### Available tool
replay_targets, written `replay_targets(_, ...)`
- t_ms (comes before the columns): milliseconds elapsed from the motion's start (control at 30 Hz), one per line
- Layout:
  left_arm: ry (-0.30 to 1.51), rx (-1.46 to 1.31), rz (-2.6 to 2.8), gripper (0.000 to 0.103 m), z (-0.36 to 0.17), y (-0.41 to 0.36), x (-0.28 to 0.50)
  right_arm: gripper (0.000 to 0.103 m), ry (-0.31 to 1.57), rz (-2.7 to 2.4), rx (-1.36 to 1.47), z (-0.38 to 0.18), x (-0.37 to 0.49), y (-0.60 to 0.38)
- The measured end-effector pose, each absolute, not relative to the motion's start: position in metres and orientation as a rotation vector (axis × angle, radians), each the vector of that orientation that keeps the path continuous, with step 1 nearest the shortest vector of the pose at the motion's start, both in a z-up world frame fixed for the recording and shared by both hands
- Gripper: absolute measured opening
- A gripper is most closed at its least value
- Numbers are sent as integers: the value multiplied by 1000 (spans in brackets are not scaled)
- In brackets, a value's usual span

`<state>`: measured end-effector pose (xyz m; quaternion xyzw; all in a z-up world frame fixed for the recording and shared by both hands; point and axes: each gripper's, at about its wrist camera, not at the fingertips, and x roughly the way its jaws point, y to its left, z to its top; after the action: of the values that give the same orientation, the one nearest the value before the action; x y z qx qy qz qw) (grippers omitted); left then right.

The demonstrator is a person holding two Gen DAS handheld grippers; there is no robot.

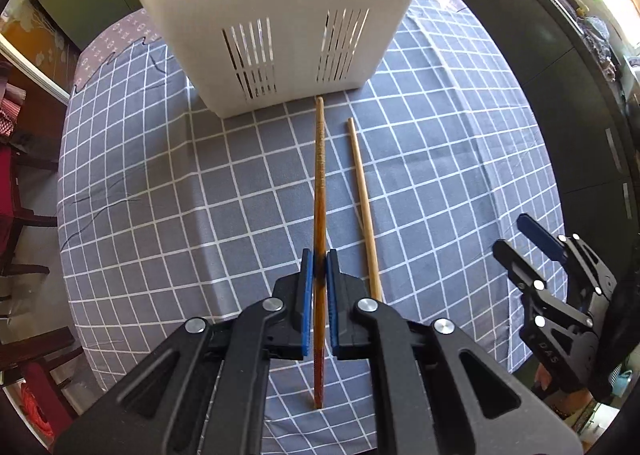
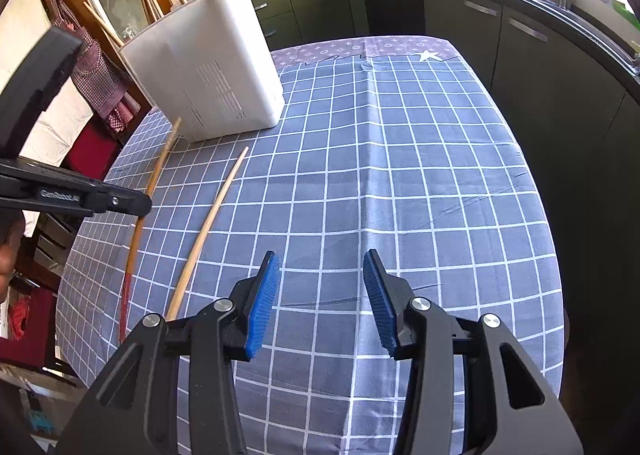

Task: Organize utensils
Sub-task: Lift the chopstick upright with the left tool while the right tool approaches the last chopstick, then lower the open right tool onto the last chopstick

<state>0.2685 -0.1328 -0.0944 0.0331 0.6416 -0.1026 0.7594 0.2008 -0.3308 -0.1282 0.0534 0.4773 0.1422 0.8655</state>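
Note:
My left gripper point(image 1: 319, 267) is shut on a dark brown chopstick point(image 1: 319, 183) with a red end, gripping it along its length; its far tip points at the base of the white slotted utensil holder point(image 1: 280, 15). A pale wooden chopstick point(image 1: 362, 199) lies on the cloth just right of it. In the right wrist view the holder point(image 2: 208, 67) stands at the far left with several utensils sticking out of its top, the brown chopstick point(image 2: 136, 239) and pale chopstick point(image 2: 208, 223) in front of it. My right gripper point(image 2: 320, 287) is open and empty over the cloth.
The table wears a grey checked cloth point(image 2: 400, 175). Dark kitchen cabinets point(image 2: 520, 39) run along the far and right sides. Chairs with red cushions point(image 1: 16, 191) stand off the table's left edge. The right gripper point(image 1: 548, 275) shows at the left view's right edge.

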Motion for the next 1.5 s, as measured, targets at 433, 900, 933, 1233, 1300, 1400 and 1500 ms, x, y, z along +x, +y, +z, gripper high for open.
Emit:
replay_targets(433, 1174, 86, -292, 6, -34, -92, 210, 45, 1066, 400, 25, -131, 225, -269)
replay_targets(900, 1097, 48, -340, 6, -27, -64, 189, 37, 1176, 329, -63, -150, 269, -212)
replay_targets(933, 1096, 44, -345, 6, -28, -63, 188, 36, 1176, 333, -64, -149, 269, -210)
replay_targets(1233, 1088, 40, -376, 6, -30, -55, 183, 29, 1186, 361, -54, -137, 268, -193)
replay_targets(1300, 1086, 43, -380, 7, -29, -55, 183, 28, 1209, 365, -65, -140, 270, -186)
replay_targets(1400, 1086, 45, -387, 6, -29, -54, 182, 27, 1243, 364, -80, -148, 272, -176)
replay_targets(1500, 1085, 54, -389, 7, -29, -54, 182, 27, 1278, 353, -112, -150, 280, -169)
